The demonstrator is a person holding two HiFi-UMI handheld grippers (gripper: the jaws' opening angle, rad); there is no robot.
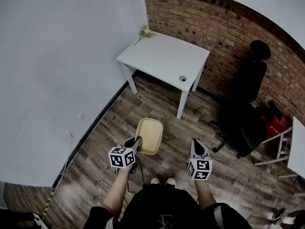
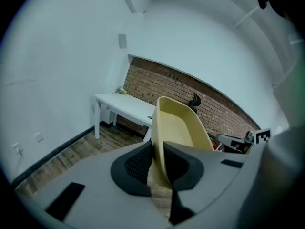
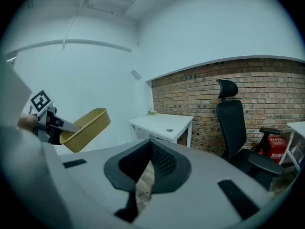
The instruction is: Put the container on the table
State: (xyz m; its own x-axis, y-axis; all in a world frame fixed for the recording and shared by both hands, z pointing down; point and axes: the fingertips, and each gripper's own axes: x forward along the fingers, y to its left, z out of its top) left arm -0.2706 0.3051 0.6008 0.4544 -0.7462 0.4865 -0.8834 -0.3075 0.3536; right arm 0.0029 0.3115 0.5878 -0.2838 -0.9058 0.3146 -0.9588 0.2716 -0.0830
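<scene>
We hold the left gripper [image 1: 137, 144] well short of the table [image 1: 164, 56], out over the floor [image 1: 109, 142] on the table's open side; its jaws are clamped on the near wall of the container [image 1: 149, 135], one jaw inside and one outside, as the left gripper view shows [image 2: 159, 162]. The container [image 2: 181, 128] is a yellow, oblong tub, open side up and, as far as we can see, with nothing in it; it hangs in the air, touching nothing but the jaws, its far end towards the table and well apart from it. From the right gripper view the container [image 3: 88, 125] sits left of the table [image 3: 162, 120] and tilts, its far end raised.

The right gripper [image 1: 197, 144] hangs at about the same distance from the table as the left one, to its right; its jaws are drawn together at the tips, with nothing between them, and only floor shows through the thin gap behind [image 3: 147, 168].

The table is white and stands in the corner, against the white wall [image 1: 62, 56] and the brick wall [image 1: 200, 18]; a small plant [image 1: 146, 32] sits at its far corner, and a small round fitting [image 1: 182, 78] lies near its front edge. A black chair [image 1: 250, 104] stands to the right of the table, by the brick wall; beside the chair, farther from the table, lies something red [image 1: 275, 125] that we cannot make out.
</scene>
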